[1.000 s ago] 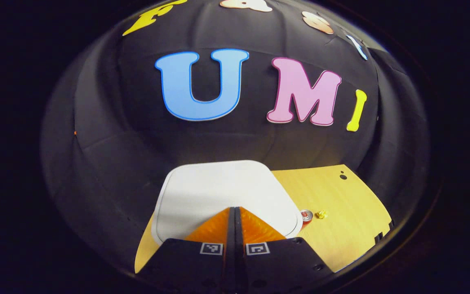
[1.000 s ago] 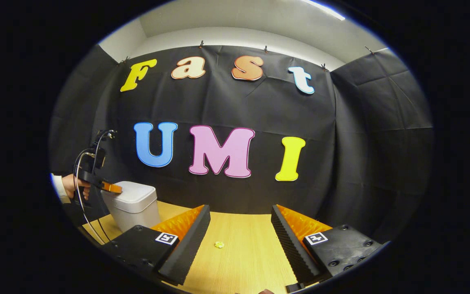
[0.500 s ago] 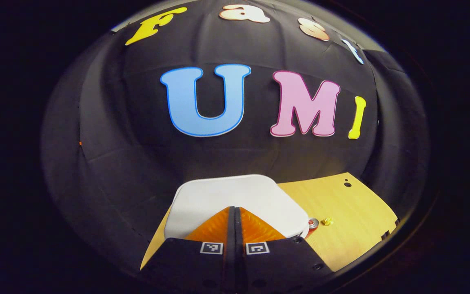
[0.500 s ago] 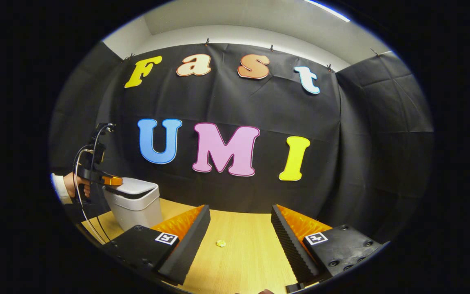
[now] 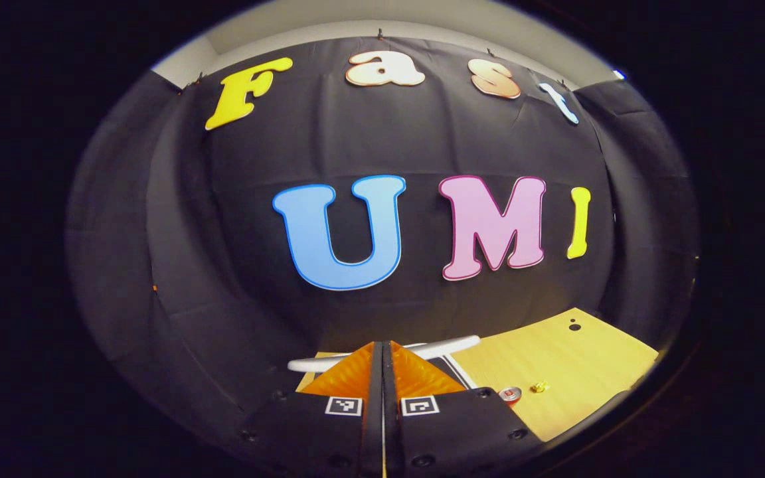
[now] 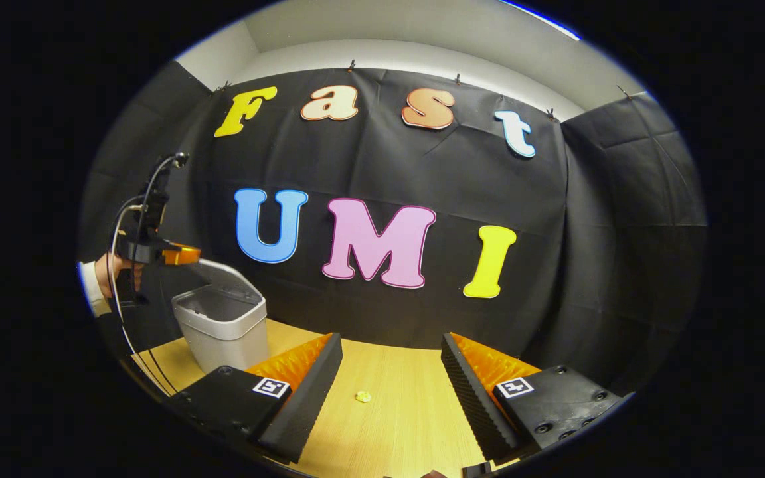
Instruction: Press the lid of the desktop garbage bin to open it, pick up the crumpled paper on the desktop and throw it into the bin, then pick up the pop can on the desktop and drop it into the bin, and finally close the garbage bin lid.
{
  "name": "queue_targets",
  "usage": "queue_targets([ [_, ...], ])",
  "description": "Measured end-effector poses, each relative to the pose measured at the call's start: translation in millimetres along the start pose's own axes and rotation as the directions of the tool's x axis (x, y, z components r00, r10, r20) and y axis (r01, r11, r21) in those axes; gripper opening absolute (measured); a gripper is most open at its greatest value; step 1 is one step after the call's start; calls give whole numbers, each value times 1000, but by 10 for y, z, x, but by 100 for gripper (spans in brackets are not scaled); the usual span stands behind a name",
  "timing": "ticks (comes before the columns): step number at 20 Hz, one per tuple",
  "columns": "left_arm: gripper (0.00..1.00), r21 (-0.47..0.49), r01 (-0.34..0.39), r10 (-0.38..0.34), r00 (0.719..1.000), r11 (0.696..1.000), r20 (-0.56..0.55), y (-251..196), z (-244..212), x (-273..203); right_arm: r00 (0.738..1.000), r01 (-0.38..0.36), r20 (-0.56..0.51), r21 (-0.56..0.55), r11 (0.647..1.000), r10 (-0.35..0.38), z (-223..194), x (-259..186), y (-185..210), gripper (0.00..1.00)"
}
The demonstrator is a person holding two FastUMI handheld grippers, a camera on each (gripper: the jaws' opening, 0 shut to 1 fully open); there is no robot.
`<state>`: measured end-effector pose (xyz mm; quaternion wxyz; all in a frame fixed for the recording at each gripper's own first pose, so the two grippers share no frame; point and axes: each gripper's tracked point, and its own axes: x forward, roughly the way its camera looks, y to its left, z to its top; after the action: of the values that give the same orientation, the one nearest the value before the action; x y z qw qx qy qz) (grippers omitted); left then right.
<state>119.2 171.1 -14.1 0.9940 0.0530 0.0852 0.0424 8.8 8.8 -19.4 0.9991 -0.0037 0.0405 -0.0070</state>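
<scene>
Crumpled paper (image 6: 362, 396) lies on the counter (image 6: 409, 425) right of the bin (image 6: 223, 325), straight ahead between my released right tongs (image 6: 392, 388); my left tongs (image 5: 382, 358) are clenched on nothing.

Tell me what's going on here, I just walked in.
A person holds tongs in each hand at a wooden table. The left tongs, shut, hover by the raised lid of a white desktop bin, which stands open. The right tongs are open above the table, facing a small yellow crumpled paper. A pop can lies beside the bin. Nothing has been picked up yet.
</scene>
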Motion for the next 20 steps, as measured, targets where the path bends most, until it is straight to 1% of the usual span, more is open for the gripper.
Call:
queue_targets([
  [2,7,8,-1,1,998,1000,67,-18,257,-135,1000,-1,1,7,1000,1,20,36,22,96],
  [4,9,-22,7,-4,993,1000,119,-68,438,-289,1000,-7,-2,10,1000,7,22,72,62,96],
  [5,18,-42,16,-9,990,999,142,-102,509,-360,1000,-9,-2,7,1000,9,18,80,80,96],
  [6,23,-59,23,-14,987,998,160,-128,541,-459,1000,-13,-1,3,1000,13,29,91,102,97],
  [8,51,-76,53,-38,981,996,190,-220,575,-578,1000,-24,-1,-6,1000,24,33,134,146,96],
  [10,95,-81,70,-52,975,994,216,-268,581,-697,999,-38,-5,-9,999,38,32,200,193,96],
  [11,94,-87,61,-39,972,994,232,-241,605,-746,999,-50,-10,-8,999,50,25,240,228,96],
  [13,96,-110,54,-28,972,992,232,-216,555,-835,995,-90,-35,0,996,90,-11,363,304,96],
  [14,96,-127,54,-25,975,990,220,-210,510,-900,991,-122,-61,8,993,122,-41,512,346,96],
  [15,95,-146,35,-5,979,989,205,-135,423,-1010,983,-154,-102,1,988,154,-114,730,365,96],
  [16,96,-157,24,8,980,987,199,-87,379,-1096,976,-170,-138,-8,985,168,-186,859,376,96],
  [17,96,-165,11,21,981,986,192,-53,331,-1159,963,-204,-183,-18,979,197,-315,1046,407,96],
  [18,96,-168,-26,58,981,985,185,42,283,-1266,939,-238,-252,6,971,232,-527,1269,455,96],
  [19,96,-160,-64,94,978,985,187,129,264,-1319,914,-253,-318,39,967,252,-744,1489,466,96],
  [20,96,-139,-105,131,973,985,189,203,249,-1405,891,-251,-375,60,966,255,-941,1654,453,97],
])
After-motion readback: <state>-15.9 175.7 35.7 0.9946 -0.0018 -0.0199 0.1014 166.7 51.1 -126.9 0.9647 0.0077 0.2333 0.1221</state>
